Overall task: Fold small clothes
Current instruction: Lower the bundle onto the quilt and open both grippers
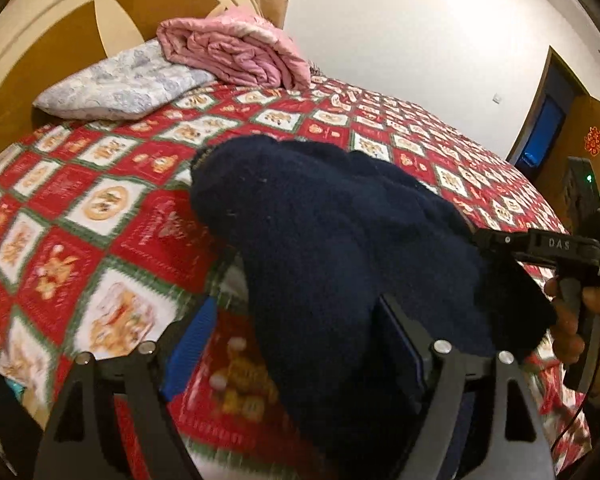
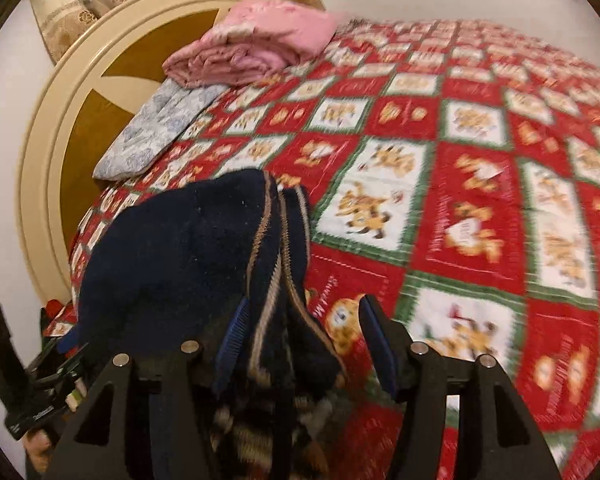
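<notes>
A dark navy knitted garment (image 1: 332, 240) with tan stripes at its edge (image 2: 276, 240) lies bunched on the red patterned bedspread (image 1: 100, 208). My left gripper (image 1: 296, 320) stands open, its blue-padded fingers (image 1: 196, 336) wide apart, with the garment draped over the gap and the right finger. My right gripper (image 2: 300, 328) is open too, with the striped edge lying loosely between its fingers (image 2: 232, 336). The right gripper also shows in the left wrist view (image 1: 540, 248), at the garment's right side.
A pale floral pillow (image 1: 120, 84) and a folded pink quilt (image 1: 236, 48) lie at the head of the bed by the round cream headboard (image 1: 40, 32). A brown door (image 1: 560, 120) stands beyond the bed. The bedspread (image 2: 480, 200) stretches to the right.
</notes>
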Motion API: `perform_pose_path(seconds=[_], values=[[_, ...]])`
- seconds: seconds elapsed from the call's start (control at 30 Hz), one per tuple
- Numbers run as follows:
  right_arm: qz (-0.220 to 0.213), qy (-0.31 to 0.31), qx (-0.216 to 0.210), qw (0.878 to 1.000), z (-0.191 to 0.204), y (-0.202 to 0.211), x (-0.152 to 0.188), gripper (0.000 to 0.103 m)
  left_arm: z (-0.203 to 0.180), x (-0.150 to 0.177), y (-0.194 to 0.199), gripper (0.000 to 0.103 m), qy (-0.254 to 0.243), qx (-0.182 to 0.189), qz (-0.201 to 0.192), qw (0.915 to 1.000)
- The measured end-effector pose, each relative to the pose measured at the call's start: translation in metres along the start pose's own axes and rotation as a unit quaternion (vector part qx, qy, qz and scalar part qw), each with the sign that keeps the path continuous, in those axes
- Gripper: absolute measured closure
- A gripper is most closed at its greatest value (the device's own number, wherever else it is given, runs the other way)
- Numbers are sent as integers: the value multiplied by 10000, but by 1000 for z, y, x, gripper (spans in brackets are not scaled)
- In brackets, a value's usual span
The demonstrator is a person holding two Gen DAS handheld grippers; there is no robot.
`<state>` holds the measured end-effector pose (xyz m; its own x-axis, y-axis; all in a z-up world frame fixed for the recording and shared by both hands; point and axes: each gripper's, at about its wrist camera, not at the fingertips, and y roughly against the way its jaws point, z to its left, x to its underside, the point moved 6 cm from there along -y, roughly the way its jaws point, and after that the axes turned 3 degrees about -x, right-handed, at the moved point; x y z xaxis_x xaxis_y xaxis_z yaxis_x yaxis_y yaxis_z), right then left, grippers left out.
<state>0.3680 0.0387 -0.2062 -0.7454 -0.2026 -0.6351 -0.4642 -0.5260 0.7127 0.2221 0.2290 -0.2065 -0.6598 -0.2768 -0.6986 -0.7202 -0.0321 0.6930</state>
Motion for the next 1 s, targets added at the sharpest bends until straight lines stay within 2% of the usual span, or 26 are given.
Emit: perform_pose_path(seconds=[0.2, 0.3, 0.43, 0.53, 0.6, 0.83, 1.0], values=[[-749, 354, 396, 9958, 35, 79, 13, 44, -9, 0, 60, 19, -396, -112, -464, 9981], [-1129, 522, 444, 9912, 57, 119, 23, 40, -12, -2, 89, 16, -362, -44, -723, 9967], [-1542, 883, 631, 9820, 88, 167, 38, 39, -18, -7, 117, 14, -317, 66, -964, 9948], [-1828, 1099, 824, 9735, 104, 197, 50, 32, -27, -11, 141, 12, -414, 101, -1198, 9919], [-1975, 1190, 980, 9681, 111, 208, 57, 28, -29, -14, 156, 4, -446, 106, -1406, 9890], [-2094, 1472, 1115, 9603, 131, 229, 73, 27, -32, -20, 187, 3, -456, 224, -1734, 9835], [-2243, 1541, 1089, 9561, 138, 243, 78, 27, -37, -21, 198, 0, -551, 147, -1879, 9805]])
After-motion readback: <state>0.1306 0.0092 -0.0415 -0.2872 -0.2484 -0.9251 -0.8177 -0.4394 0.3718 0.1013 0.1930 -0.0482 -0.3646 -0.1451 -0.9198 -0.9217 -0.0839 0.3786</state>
